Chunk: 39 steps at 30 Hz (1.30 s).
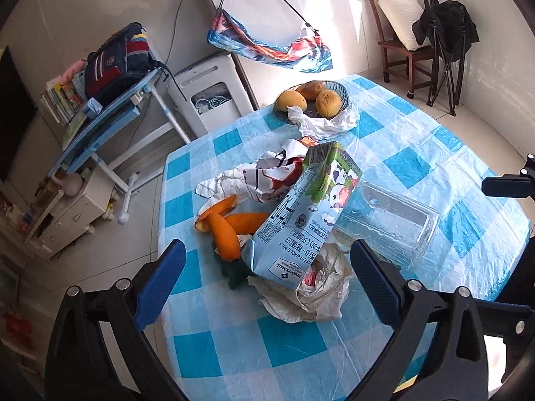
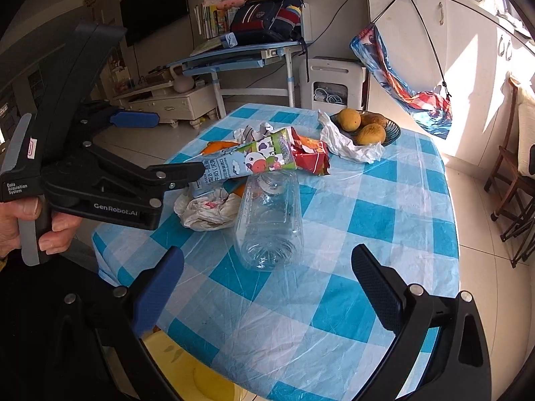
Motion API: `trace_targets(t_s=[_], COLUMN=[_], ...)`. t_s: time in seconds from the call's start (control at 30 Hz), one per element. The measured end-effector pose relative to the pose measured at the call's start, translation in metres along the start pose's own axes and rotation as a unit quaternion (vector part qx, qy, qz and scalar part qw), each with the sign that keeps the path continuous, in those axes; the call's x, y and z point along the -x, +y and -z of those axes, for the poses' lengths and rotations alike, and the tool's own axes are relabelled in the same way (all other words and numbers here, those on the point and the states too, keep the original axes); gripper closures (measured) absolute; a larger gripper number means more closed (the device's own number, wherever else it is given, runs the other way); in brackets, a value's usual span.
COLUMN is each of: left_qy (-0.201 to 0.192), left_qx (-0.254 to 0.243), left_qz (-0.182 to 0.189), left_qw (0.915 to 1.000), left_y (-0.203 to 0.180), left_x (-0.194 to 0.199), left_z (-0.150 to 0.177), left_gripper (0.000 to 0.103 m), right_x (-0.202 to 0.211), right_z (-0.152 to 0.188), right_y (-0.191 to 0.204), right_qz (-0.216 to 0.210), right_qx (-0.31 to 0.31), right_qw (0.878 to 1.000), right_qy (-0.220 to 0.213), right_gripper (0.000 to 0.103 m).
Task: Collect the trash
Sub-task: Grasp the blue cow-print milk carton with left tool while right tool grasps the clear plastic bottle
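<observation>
One milk carton (image 1: 302, 214), one bottle (image 2: 269, 220), three mangoes (image 1: 309, 98)

Home living room: checked-cloth dining table (image 2: 367, 220), fruit bowl (image 2: 389, 133), TV (image 2: 153, 0), school backpack (image 2: 267, 16).

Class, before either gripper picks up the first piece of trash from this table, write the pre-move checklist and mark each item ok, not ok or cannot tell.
1. Left gripper open: ok, jaws wide.
2. Right gripper open: ok, nothing between its fingers.
3. Milk carton within the left jaws' span: ok, it stands between the fingers, leaning.
4. Clear bottle unobstructed: not ok, the carton's end overlaps its far end.
5. Bowl of fruit apart from trash: not ok, crumpled white paper touches it.
6. Trash bin ready: cannot tell, none in view.
</observation>
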<state>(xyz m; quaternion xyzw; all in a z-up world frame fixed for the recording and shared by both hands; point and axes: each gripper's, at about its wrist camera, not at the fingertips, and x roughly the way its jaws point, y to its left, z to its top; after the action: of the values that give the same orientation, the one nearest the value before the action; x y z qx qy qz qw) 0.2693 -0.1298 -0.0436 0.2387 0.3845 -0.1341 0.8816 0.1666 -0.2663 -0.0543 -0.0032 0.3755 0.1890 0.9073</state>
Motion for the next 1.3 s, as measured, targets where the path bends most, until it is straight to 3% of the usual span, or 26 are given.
trace_targets(t_s=[0.2, 0.27, 0.33, 0.37, 0.43, 0.5, 0.73, 0.93, 1.0, 1.07, 1.3], left_qy=[0.014, 0.021, 0.032, 0.037, 0.038, 0.042, -0.007, -0.02, -0.023, -0.028, -0.045], left_qx=[-0.04, -0.047, -0.045, -0.04, -0.021, 0.016, 0.084, 0.125, 0.156, 0.181, 0.224], left_qz=[0.038, 0.058, 0.085, 0.096, 0.103, 0.131, 0.17, 0.17, 0.173, 0.175, 0.158], left_qw=[0.9984, 0.997, 0.9948, 0.9939, 0.9938, 0.9904, 0.9819, 0.9773, 0.9723, 0.9673, 0.9608], left_y=[-0.008, -0.008, -0.007, -0.006, 0.0, 0.012, 0.036, 0.052, 0.06, 0.066, 0.079], left_x=[-0.044, -0.053, -0.062, -0.067, -0.075, -0.078, -0.046, -0.023, -0.013, -0.004, 0.027], left_z=[-0.015, -0.016, -0.015, -0.014, -0.01, -0.007, -0.009, -0.002, 0.004, 0.013, 0.046], left_gripper=[0.013, 0.021, 0.038, 0.042, 0.061, 0.066, 0.067, 0.067, 0.067, 0.067, 0.067], right_x=[-0.017, -0.024, -0.03, -0.032, -0.038, -0.041, -0.059, -0.08, -0.084, -0.087, -0.062], right_z=[-0.01, -0.015, -0.019, -0.02, -0.024, -0.027, -0.042, -0.038, -0.034, -0.031, -0.023], right_y=[-0.011, -0.014, -0.015, -0.014, -0.011, -0.008, -0.019, -0.022, -0.016, -0.012, -0.014], right_qz=[-0.003, -0.004, -0.012, -0.014, -0.008, 0.004, 0.01, 0.008, 0.007, 0.007, -0.015], right_qx=[-0.006, -0.005, -0.008, -0.008, 0.005, 0.018, 0.009, 0.008, 0.026, 0.036, -0.003], right_qw=[1.0, 1.0, 1.0, 1.0, 1.0, 1.0, 0.999, 0.998, 0.998, 0.997, 0.998], right_qy=[0.015, 0.02, 0.023, 0.023, 0.024, 0.022, 0.029, 0.057, 0.065, 0.075, 0.056], right_gripper=[0.007, 0.007, 0.007, 0.007, 0.007, 0.007, 0.007, 0.007, 0.014, 0.043, 0.048])
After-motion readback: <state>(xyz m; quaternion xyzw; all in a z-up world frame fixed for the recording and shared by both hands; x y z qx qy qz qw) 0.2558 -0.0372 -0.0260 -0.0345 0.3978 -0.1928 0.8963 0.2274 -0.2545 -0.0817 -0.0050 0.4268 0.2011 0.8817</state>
